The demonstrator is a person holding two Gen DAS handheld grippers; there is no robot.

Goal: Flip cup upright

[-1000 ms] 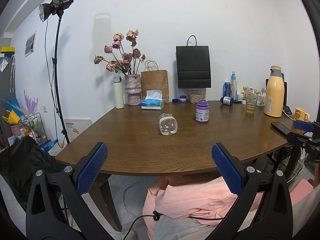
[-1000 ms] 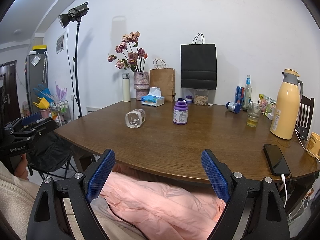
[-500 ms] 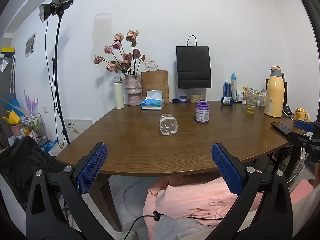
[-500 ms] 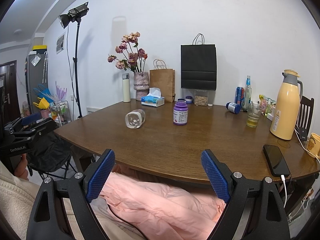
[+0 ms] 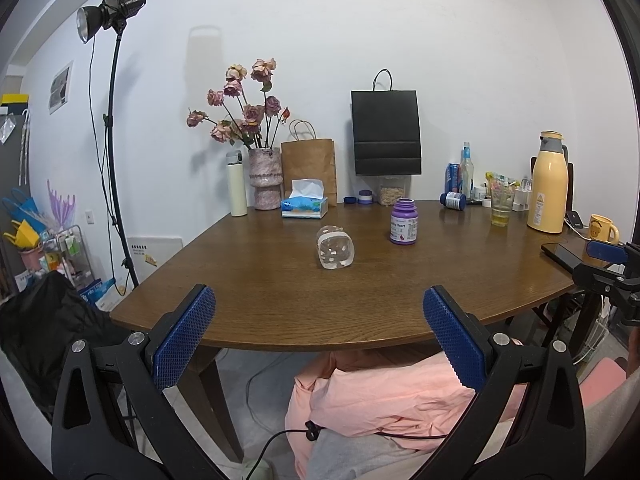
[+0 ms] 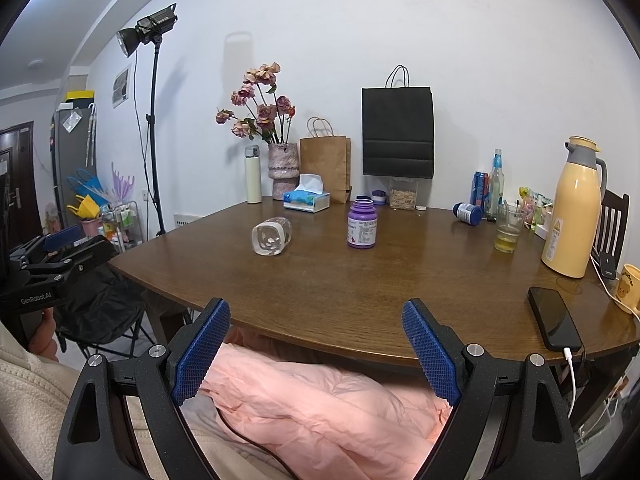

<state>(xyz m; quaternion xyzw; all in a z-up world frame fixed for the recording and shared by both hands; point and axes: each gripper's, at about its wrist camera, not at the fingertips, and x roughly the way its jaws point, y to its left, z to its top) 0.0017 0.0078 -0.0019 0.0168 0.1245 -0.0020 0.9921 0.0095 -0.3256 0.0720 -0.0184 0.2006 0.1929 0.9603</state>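
A clear glass cup (image 5: 335,247) lies on its side near the middle of the brown wooden table (image 5: 280,296), its base towards me. It also shows in the right wrist view (image 6: 272,236), left of centre. My left gripper (image 5: 318,320) is open and empty, held off the table's near edge. My right gripper (image 6: 316,332) is open and empty, also short of the near edge. Both are well back from the cup.
A purple jar (image 5: 404,222) stands right of the cup. A tissue box (image 5: 304,205), vase with flowers (image 5: 264,178), white flask (image 5: 237,184) and paper bags line the back. A yellow thermos (image 6: 572,208), drinking glass (image 6: 508,226) and phone (image 6: 554,318) are at the right.
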